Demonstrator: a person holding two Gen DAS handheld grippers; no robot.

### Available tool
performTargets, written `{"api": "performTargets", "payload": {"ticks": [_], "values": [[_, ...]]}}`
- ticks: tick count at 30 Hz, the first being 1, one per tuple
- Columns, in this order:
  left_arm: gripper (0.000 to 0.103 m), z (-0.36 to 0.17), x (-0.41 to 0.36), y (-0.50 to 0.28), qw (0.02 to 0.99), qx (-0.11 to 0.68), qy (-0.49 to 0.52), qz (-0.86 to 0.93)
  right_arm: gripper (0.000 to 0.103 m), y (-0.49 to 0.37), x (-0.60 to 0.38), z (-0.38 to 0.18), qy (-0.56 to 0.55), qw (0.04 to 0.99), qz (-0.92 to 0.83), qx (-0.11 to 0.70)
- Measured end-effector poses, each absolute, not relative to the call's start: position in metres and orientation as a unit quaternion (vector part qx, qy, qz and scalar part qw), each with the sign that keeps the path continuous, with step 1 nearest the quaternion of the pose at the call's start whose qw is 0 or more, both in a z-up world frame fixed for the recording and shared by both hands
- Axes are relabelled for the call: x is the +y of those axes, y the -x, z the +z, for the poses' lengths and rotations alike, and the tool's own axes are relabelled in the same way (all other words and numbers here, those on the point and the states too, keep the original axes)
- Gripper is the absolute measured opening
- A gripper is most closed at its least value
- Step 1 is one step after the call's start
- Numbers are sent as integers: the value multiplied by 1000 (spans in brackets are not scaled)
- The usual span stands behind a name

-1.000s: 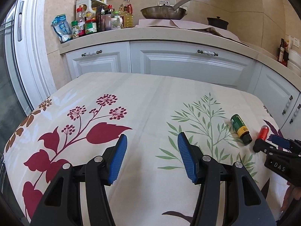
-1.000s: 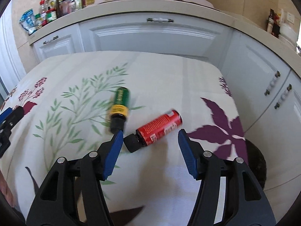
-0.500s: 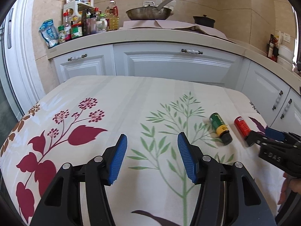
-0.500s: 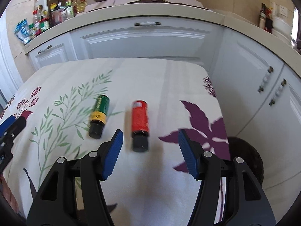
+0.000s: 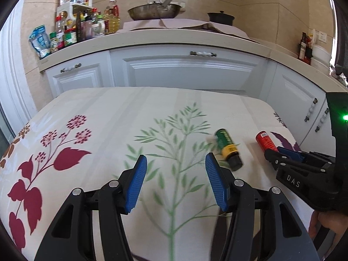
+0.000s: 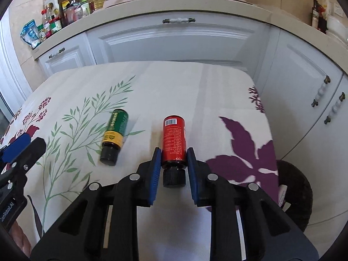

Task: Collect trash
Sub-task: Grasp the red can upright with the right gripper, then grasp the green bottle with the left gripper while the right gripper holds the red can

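Your right hand-held gripper point(image 6: 171, 163) has just closed on the small red bottle with a black cap point(image 6: 174, 138) lying on the flower-cloth desk point(image 6: 174, 87), so it looks ready to lift, while your left hand-held gripper point(image 5: 176, 174) hangs open and empty.

Red bottle point(image 6: 174, 138), green bottle point(image 6: 114, 133), both flat

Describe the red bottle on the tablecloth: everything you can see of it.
The red bottle is a small cylinder with a glossy red label printed in fine text, a white barcode near its base and a ribbed black screw cap. It lies on its side on the floral tablecloth, cap toward the camera, base pointing away. The right gripper has just closed on it, its blue pads pressing both sides of the lower body just above the cap. The green bottle lies beside it, apart.
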State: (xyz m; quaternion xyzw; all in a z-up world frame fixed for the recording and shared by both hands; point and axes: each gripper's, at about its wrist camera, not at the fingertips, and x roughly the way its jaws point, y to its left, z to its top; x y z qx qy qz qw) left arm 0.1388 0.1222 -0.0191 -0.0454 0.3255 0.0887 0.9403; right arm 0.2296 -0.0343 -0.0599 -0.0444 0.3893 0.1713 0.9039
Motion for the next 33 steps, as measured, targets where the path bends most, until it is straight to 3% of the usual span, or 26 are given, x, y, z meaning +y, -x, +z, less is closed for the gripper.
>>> {"api": "performTargets", "payload": {"ticks": [26, 31, 33], "values": [[55, -43, 64, -202, 919, 387, 23, 72, 23, -212, -145, -46, -15, 929, 141, 342], [26, -48, 62, -210, 911, 407, 18, 70, 23, -213, -151, -51, -21, 928, 142, 344], [26, -49, 61, -209, 911, 406, 17, 69, 23, -212, -152, -52, -21, 928, 142, 344]]}}
